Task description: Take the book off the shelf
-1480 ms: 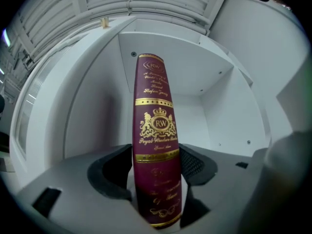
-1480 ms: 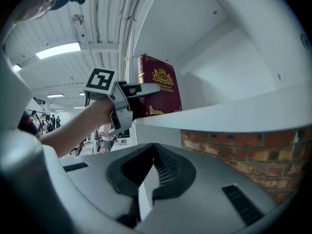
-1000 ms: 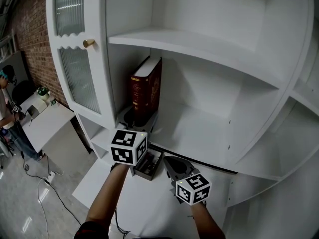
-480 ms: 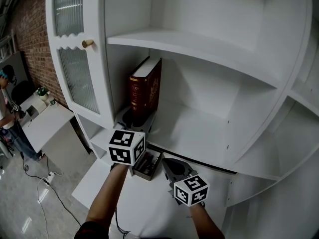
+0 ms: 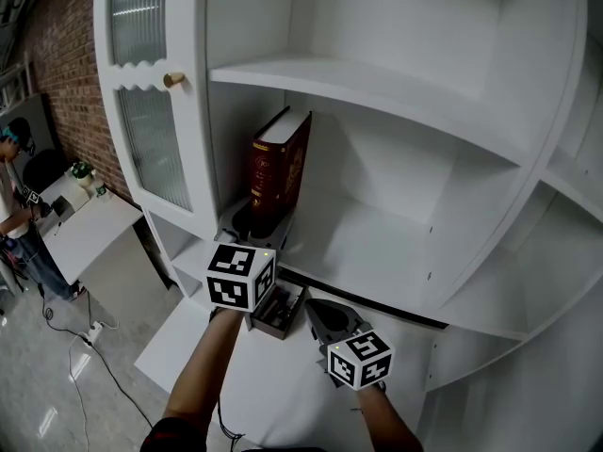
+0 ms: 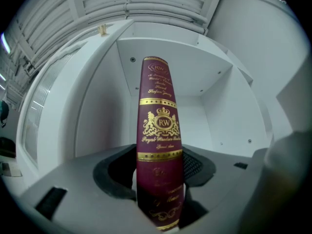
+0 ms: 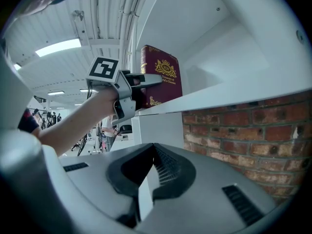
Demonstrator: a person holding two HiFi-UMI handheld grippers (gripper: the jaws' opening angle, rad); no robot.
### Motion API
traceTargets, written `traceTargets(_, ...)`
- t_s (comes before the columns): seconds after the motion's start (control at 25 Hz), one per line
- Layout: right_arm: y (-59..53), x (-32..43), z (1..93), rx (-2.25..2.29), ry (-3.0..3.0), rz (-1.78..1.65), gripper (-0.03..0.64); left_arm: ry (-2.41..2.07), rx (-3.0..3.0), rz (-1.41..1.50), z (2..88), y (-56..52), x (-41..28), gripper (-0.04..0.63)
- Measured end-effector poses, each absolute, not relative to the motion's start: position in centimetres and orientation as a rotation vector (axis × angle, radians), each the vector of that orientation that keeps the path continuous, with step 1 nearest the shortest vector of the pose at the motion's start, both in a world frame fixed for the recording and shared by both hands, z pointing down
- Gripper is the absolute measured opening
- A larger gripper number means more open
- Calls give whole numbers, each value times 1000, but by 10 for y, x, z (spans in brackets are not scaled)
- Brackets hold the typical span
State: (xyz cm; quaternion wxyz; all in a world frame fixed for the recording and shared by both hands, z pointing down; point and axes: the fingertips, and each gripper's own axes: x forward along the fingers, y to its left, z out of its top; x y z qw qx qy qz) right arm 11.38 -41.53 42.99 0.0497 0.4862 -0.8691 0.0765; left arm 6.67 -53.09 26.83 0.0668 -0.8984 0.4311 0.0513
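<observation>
A dark red book (image 5: 278, 172) with gold print stands upright at the left end of the white middle shelf (image 5: 377, 243). My left gripper (image 5: 259, 222) reaches in at the book's foot. In the left gripper view the spine (image 6: 161, 130) stands between the jaws of the left gripper (image 6: 161, 184), which are closing. A thin gap still shows on the left side. My right gripper (image 5: 316, 307) hangs lower, in front of the shelf edge, shut and empty. In the right gripper view the right gripper (image 7: 152, 152) looks up at the book (image 7: 163, 77) and the left gripper (image 7: 141, 84).
A cabinet door (image 5: 151, 149) with fluted glass and a brass knob (image 5: 173, 80) stands just left of the book. Another shelf (image 5: 377, 88) spans above it. A person (image 5: 14, 205) stands by a white table (image 5: 89, 234) at the far left, next to a brick wall (image 5: 57, 45).
The head view has drifted slightly, which shifts the cabinet a little to the right. The book and both grippers keep their places.
</observation>
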Motion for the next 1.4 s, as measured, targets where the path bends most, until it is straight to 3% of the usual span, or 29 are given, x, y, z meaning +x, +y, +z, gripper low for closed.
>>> traceTargets(1.4,-358,63,401,1459,-2670,144,18,1320,-2712,213,266,-439,-8,238)
